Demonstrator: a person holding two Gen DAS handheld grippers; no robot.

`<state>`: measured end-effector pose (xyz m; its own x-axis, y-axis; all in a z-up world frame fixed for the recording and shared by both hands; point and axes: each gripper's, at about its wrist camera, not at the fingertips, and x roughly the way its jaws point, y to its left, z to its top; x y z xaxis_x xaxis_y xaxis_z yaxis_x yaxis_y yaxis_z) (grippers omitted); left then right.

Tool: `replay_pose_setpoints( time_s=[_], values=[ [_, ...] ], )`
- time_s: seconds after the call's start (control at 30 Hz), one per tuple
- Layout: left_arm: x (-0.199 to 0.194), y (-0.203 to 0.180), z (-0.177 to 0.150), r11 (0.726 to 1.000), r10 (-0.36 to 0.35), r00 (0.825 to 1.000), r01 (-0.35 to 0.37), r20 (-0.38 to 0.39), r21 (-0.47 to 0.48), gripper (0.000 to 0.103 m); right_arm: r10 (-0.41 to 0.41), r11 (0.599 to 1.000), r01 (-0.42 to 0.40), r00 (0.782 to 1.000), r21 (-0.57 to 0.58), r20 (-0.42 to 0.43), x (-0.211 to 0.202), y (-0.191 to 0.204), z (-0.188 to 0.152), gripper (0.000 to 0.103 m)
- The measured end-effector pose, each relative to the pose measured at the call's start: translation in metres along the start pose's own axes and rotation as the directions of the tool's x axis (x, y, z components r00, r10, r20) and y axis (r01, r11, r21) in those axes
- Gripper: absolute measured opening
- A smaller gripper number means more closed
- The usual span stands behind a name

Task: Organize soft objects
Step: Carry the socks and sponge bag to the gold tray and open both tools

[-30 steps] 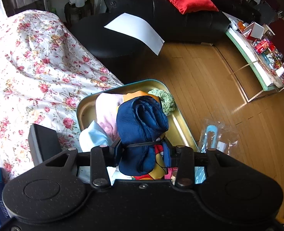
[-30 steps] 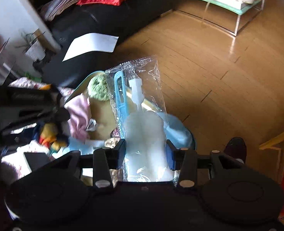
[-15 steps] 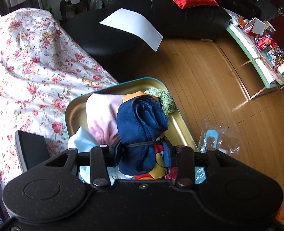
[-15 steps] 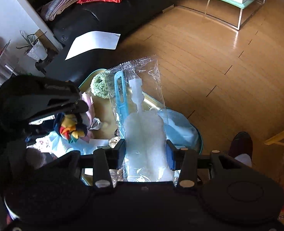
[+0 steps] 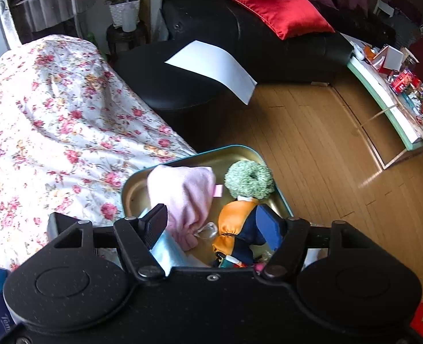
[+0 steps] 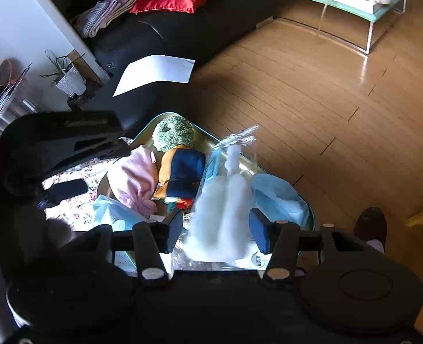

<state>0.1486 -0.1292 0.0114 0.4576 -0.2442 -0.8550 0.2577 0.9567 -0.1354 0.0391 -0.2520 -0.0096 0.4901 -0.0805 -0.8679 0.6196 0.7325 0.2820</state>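
Both claws are spread wide, nothing gripped — the left claw (image 5: pixel 211 223) above the tin tray (image 5: pixel 280 197), the right claw (image 6: pixel 215 228) around a loose plastic packet (image 6: pixel 225 200). In the tray lie a navy-orange cloth roll (image 6: pixel 182 172), pink cloth (image 5: pixel 182 195) and green scrunchie (image 5: pixel 248 179); beyond it, a black sofa (image 5: pixel 240 43).

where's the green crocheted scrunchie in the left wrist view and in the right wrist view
Left wrist: green crocheted scrunchie lies right of centre, at the tin's far end, beside the pink cloth.
Right wrist: scrunchie sits left of centre, at the tin's far end.
Shared landmark: white paper on the black sofa.
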Motion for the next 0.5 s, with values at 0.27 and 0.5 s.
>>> replay_pose_setpoints(
  time_s=[0.27,0.5],
  values=[
    [-0.012,0.007,-0.009,0.999,0.038,0.999,-0.038,0.024,-0.001,0.065,-0.036,0.999,0.036,0.999,0.004,0.013,0.000,-0.002,0.001,0.054],
    [-0.028,0.013,-0.017,0.996,0.084,0.994,-0.085,0.071,0.012,0.073,-0.097,0.995,0.099,0.993,-0.020,0.069,-0.005,0.000,0.000,0.067]
  ],
)
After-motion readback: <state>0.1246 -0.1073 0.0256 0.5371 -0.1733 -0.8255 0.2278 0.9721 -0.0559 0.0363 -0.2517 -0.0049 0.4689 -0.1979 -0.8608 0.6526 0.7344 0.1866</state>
